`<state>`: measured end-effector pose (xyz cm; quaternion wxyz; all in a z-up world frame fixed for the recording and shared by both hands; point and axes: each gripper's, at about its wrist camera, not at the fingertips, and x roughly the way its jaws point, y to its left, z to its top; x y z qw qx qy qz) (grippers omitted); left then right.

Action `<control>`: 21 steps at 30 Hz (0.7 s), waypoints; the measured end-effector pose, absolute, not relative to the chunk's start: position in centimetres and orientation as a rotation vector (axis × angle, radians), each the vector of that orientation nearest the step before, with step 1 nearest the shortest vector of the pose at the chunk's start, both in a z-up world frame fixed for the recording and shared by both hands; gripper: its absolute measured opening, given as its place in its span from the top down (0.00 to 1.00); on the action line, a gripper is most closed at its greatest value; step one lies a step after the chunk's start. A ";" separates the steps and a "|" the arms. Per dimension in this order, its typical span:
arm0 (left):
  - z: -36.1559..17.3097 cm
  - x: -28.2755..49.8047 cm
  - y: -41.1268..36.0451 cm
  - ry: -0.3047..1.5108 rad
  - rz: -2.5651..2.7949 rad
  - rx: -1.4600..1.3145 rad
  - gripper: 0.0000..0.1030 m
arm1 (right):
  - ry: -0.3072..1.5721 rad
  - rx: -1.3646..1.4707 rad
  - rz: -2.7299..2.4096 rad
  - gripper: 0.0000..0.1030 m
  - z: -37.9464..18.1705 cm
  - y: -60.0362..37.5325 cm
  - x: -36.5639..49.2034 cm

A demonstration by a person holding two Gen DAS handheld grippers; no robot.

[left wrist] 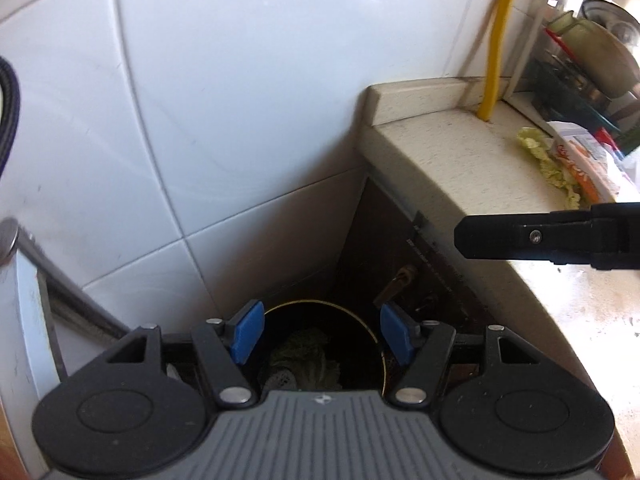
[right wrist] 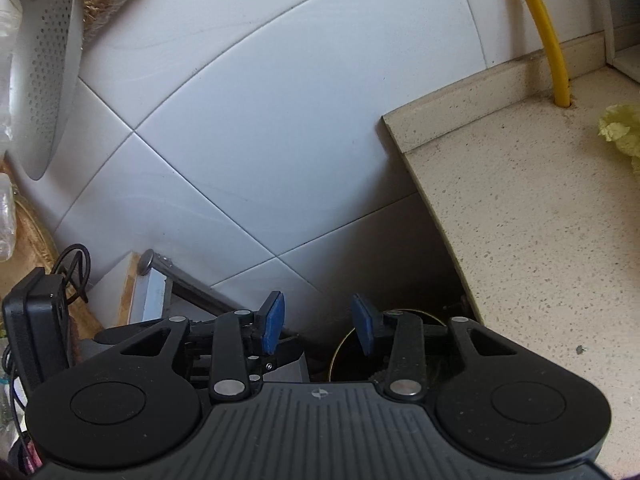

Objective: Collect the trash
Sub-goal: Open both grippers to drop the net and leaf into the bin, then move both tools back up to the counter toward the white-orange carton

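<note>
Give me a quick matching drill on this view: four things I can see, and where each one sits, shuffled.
Things:
1. bin
2. yellow hose
3. cabbage leaf
4. left gripper

Places or states:
A. lying on the countertop
B. on the floor in the corner, with leafy scraps inside
C. running down the tiled wall into a hole in the counter
D. jaws open, nothing between them, above the bin

Pairs: 1-B, 2-C, 3-A, 4-D

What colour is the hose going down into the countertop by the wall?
Yellow. The hose shows best in the right wrist view, entering the countertop.
</note>
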<state>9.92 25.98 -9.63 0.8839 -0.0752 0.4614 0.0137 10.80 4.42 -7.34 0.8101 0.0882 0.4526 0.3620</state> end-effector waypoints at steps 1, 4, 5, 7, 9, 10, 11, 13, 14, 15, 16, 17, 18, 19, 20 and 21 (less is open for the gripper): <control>-9.4 10.0 25.6 0.956 0.020 -0.146 0.42 | 0.954 0.185 0.765 0.54 -7.0 3.9 10.6; -8.9 10.5 24.4 0.946 -0.011 -0.120 0.42 | 0.923 0.195 0.732 0.54 -6.5 2.4 10.1; -8.6 10.6 23.9 0.944 -0.025 -0.113 0.42 | 0.916 0.200 0.722 0.53 -6.3 1.8 10.0; -8.2 10.9 23.0 0.935 -0.052 -0.096 0.42 | 0.897 0.209 0.690 0.53 -5.9 0.2 9.7; -7.8 11.2 21.8 0.924 -0.074 -0.077 0.42 | 0.874 0.207 0.660 0.53 -5.5 -1.2 9.4; -7.5 11.4 21.3 0.919 -0.080 -0.071 0.42 | 0.863 0.205 0.649 0.52 -5.3 -1.8 9.4; -7.2 11.6 20.7 0.912 -0.085 -0.067 0.42 | 0.850 0.202 0.639 0.52 -5.1 -2.5 9.3; -6.5 12.2 19.7 0.902 -0.098 -0.064 0.42 | 0.832 0.195 0.617 0.52 -4.7 -3.9 9.6; -6.1 12.6 19.2 0.895 -0.111 -0.059 0.42 | 0.827 0.192 0.607 0.52 -4.5 -4.6 9.8; -5.8 12.9 18.6 0.885 -0.123 -0.048 0.42 | 0.820 0.194 0.596 0.52 -4.2 -5.4 10.0; -5.3 13.3 17.8 0.874 -0.129 -0.034 0.42 | 0.808 0.197 0.584 0.51 -3.9 -6.3 10.2; -5.0 13.8 17.2 0.865 -0.134 -0.026 0.41 | 0.798 0.196 0.574 0.50 -3.7 -7.0 10.4; -4.6 14.3 16.5 0.855 -0.145 -0.024 0.41 | 0.784 0.192 0.556 0.50 -3.4 -8.0 10.7; -4.3 14.9 15.7 0.847 -0.157 -0.025 0.40 | 0.770 0.190 0.538 0.49 -3.1 -8.8 11.0; -4.0 15.5 15.1 0.843 -0.170 -0.025 0.38 | 0.760 0.189 0.521 0.49 -2.9 -9.6 11.4; -3.8 16.1 14.4 0.840 -0.184 -0.023 0.36 | 0.754 0.193 0.508 0.49 -2.7 -10.4 11.7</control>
